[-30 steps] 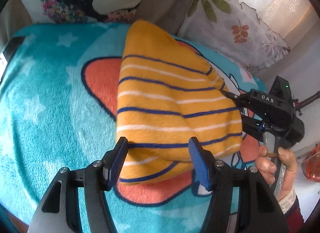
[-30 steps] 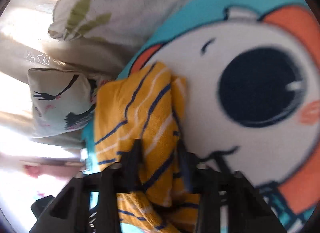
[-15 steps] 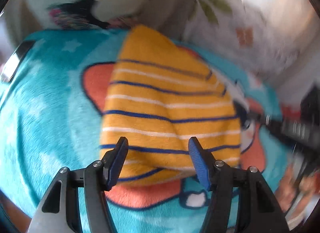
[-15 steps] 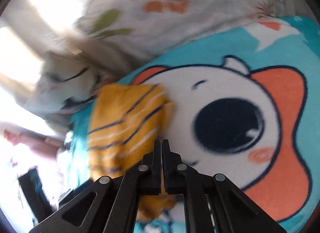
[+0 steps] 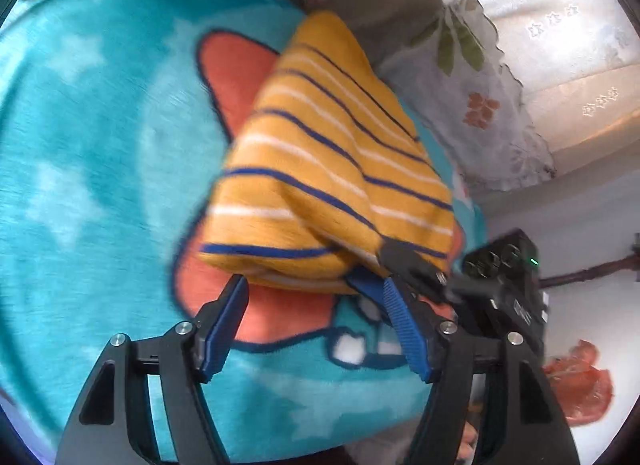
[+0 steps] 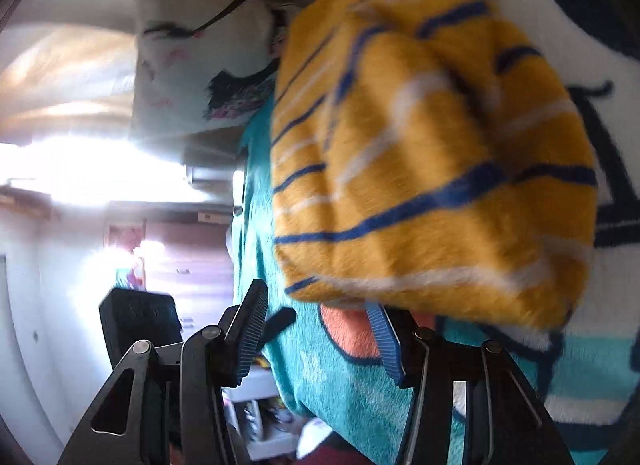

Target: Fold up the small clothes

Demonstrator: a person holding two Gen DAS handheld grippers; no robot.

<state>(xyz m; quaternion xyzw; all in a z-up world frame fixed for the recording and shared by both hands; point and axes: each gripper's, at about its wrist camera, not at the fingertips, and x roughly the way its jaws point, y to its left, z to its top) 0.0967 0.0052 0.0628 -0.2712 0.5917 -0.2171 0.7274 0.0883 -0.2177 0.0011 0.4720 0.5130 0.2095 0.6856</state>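
Observation:
A folded yellow garment [image 5: 328,169] with blue and white stripes lies on a teal cartoon blanket [image 5: 100,145]. My left gripper [image 5: 314,305] is open and empty, just short of the garment's near edge. The right gripper's black body [image 5: 504,289] shows at the garment's right corner, one jaw tip under the fold. In the right wrist view the garment [image 6: 432,153] fills the upper right. My right gripper [image 6: 320,317] is open at its near edge, its right finger [image 6: 384,337] tucked under the fabric.
Floral pillows [image 5: 472,77] lean at the head of the bed beyond the garment. A white printed pillow [image 6: 192,65] shows in the right wrist view. The blanket's edge [image 6: 256,305] drops off to the room floor at the left there.
My right gripper was shut half a second ago and is now open at the garment's near edge. The left gripper has drawn back and swung left; the garment's near corner is bunched up.

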